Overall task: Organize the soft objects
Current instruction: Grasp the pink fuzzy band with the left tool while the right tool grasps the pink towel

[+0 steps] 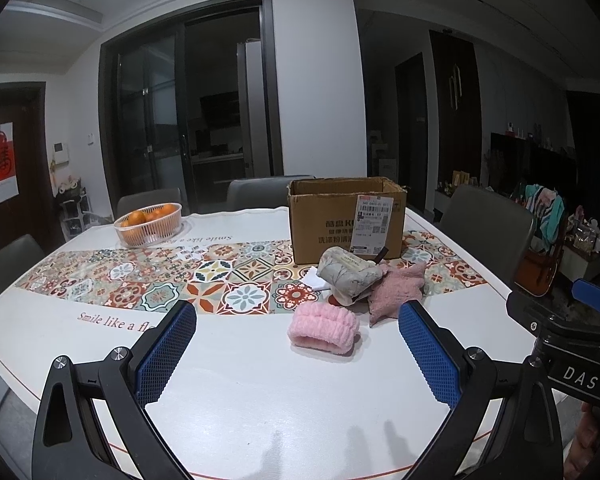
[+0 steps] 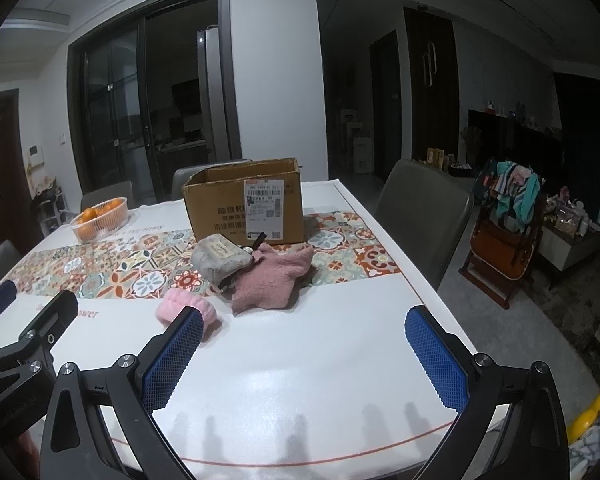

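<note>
A fluffy light-pink band (image 1: 324, 329) (image 2: 180, 305) lies on the white table, nearest to me. Behind it sits a dusty-pink star-shaped cushion (image 1: 396, 290) (image 2: 274, 276), with a grey-green cloth pouch (image 1: 350, 274) (image 2: 220, 258) leaning on it. An open cardboard box (image 1: 342, 216) (image 2: 244, 204) stands just behind them. My left gripper (image 1: 298, 320) is open above the near table, its jaws framing the pink band from a distance. My right gripper (image 2: 306, 324) is open too, nothing between its fingers; its left finger (image 2: 172, 360) overlaps the band's edge in view.
A white basket of oranges (image 1: 150, 224) (image 2: 100, 218) stands at the far left of the table (image 2: 300, 360). Grey chairs (image 2: 424, 212) ring the table. A wooden high chair with clothes (image 2: 508, 232) stands on the floor to the right.
</note>
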Available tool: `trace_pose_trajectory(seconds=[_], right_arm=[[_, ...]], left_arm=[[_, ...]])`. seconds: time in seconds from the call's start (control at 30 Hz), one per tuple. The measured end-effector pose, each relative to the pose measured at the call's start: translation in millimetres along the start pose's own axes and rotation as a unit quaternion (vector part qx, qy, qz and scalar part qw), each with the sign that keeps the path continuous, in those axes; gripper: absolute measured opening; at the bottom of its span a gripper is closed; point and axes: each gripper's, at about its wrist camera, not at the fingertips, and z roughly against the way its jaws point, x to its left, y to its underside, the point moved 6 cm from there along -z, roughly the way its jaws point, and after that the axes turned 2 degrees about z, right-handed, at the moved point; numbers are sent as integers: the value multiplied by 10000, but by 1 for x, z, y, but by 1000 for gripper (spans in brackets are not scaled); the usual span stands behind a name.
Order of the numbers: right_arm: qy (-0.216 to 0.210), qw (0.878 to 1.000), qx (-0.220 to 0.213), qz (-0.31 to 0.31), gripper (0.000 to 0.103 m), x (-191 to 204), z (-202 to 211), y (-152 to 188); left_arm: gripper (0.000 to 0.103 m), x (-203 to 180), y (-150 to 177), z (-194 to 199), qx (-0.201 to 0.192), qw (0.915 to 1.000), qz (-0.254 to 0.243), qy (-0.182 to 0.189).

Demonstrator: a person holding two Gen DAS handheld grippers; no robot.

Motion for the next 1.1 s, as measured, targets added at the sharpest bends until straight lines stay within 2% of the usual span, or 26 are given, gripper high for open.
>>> trace_pose_trajectory(seconds=[0.37, 0.63, 1.0, 1.1], right_arm=[[-211, 9996, 160, 75, 102, 7, -44, -3], [-366, 9986, 350, 168, 96, 13, -84, -6], [-660, 9924, 1028, 128, 81, 23, -148, 5], [-700, 9905, 1171, 176, 80, 26, -162, 9]], left_arm=[[103, -2, 8, -48, 289, 9995, -71, 43], [103, -9, 16, -83, 571, 9978, -238, 232], [100, -14, 37, -140, 1309, 9903, -232, 415], [100, -14, 43, -153, 1464, 9880, -250, 413]])
